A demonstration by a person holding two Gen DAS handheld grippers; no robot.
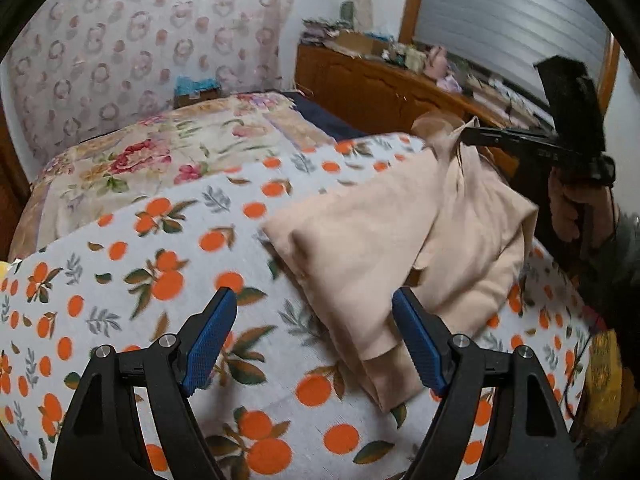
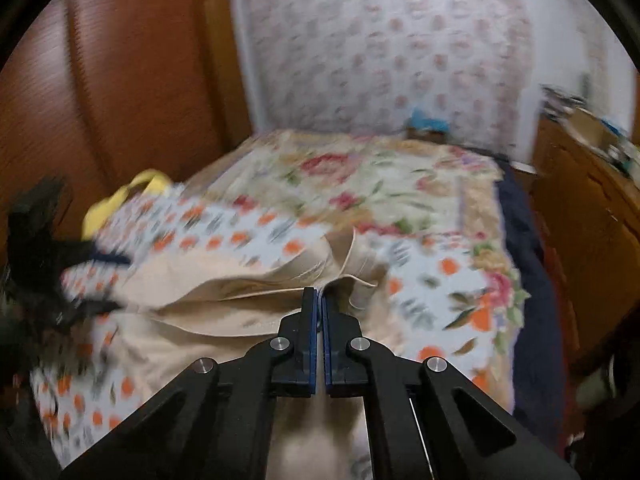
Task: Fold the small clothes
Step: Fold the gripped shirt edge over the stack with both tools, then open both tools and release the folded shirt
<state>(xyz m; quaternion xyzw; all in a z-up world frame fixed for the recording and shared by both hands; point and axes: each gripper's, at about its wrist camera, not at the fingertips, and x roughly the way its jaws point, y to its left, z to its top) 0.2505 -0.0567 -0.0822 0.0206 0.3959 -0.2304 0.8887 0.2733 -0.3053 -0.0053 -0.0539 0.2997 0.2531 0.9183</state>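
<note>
— Where was the garment?

— The beige garment [image 1: 404, 240] lay centre-right in my left view, on the orange-print sheet [image 1: 160, 264].

— And the fingers?

— My left gripper [image 1: 312, 312] stood spread, empty. My right gripper [image 2: 320, 294] was pressed together, pinching a fold of that cloth.

Left gripper [image 1: 312, 300]: black angular linkage arms, round silver screw heads at pivots, blue knurled pads [image 1: 210, 336] on finger inner faces. Right gripper [image 2: 320, 292]: same build, black arms, silver screws, blue pads. Person's sleeve [image 1: 616, 256]: dark grey-green, fuzzy texture.
</note>
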